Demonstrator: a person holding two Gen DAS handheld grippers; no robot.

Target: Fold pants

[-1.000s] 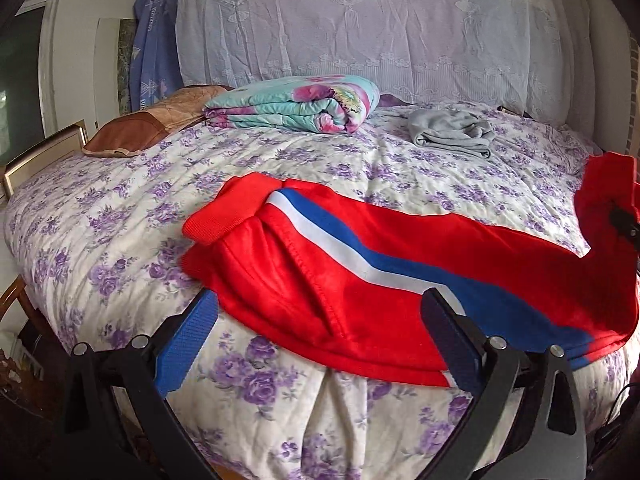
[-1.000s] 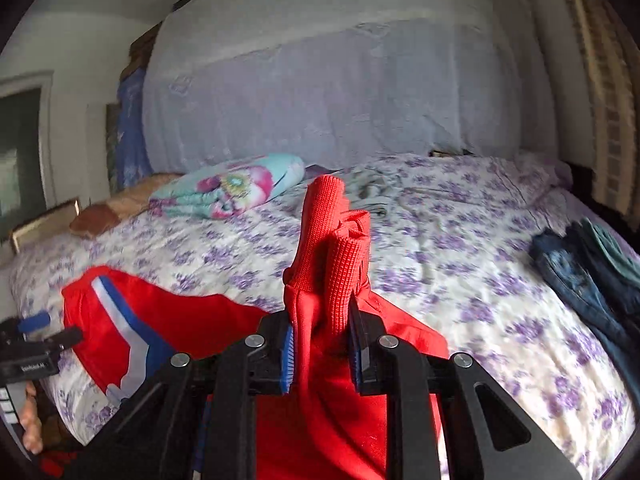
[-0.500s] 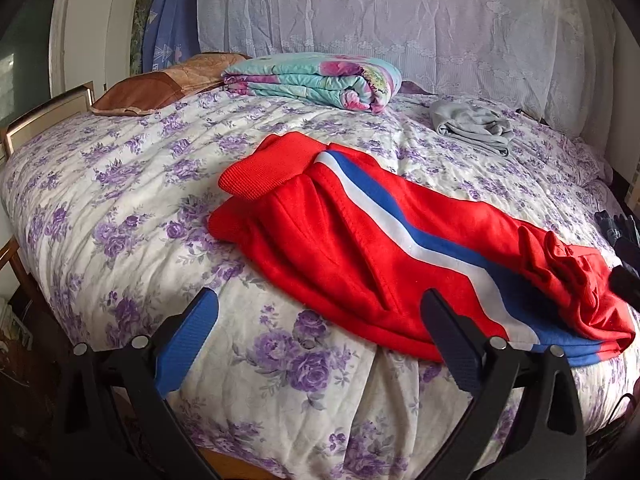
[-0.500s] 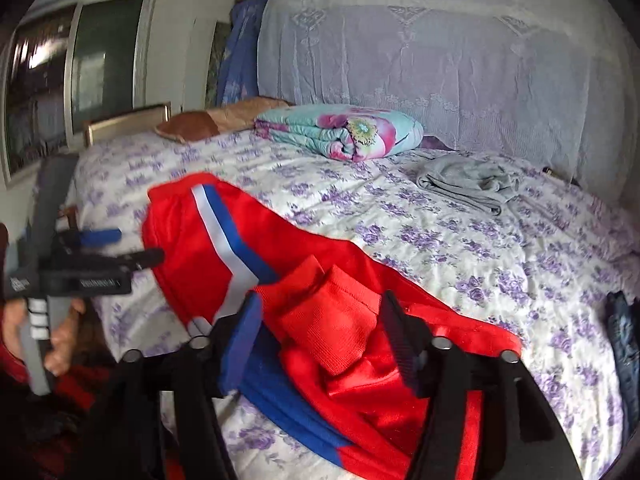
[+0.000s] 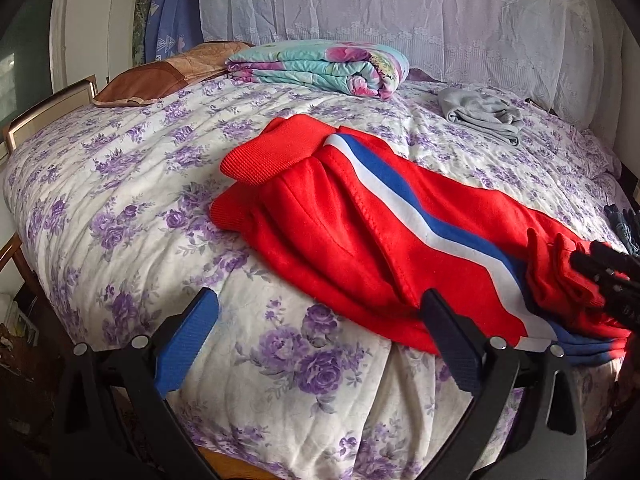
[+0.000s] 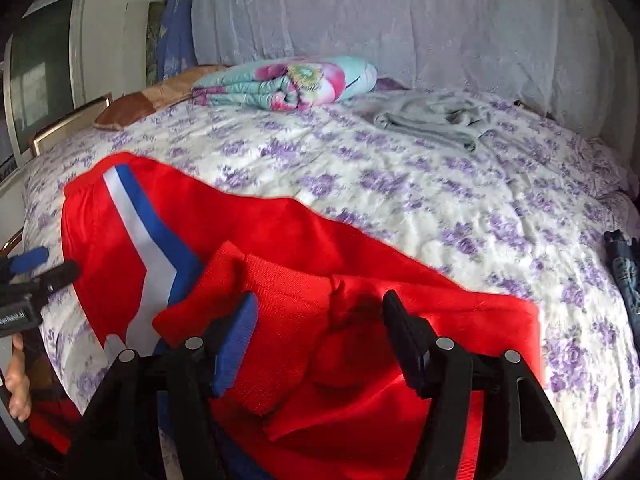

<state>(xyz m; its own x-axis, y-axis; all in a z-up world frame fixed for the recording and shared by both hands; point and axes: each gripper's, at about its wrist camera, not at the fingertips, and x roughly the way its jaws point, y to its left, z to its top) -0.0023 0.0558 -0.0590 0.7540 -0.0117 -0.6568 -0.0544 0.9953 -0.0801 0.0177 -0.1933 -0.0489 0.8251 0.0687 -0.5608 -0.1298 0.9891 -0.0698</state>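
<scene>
Red pants [image 5: 360,232] with a white and blue side stripe lie across the flowered bed [image 5: 120,184], waistband to the far left, legs running to the right. The ribbed cuffs [image 6: 280,320] are dropped in a loose heap on the leg end. My right gripper [image 6: 320,302] hovers over that heap; its jaws are closing, the cuff cloth lies between them, and the pads do not press on it. My left gripper [image 5: 320,304] stands wide open at the near bed edge, just short of the pants' hem, with nothing between its fingers.
A folded floral quilt [image 5: 320,66] and a brown pillow [image 5: 160,76] lie at the bed's far side. A grey garment [image 5: 480,118] sits at the back right. Dark jeans [image 6: 624,264] rest at the right edge. A lace-covered headboard [image 5: 400,20] stands behind.
My right gripper lowered the upright cuffs onto the bed and let go of them; its jaws went from shut to apart. The left gripper drew a little closer to the pants.
</scene>
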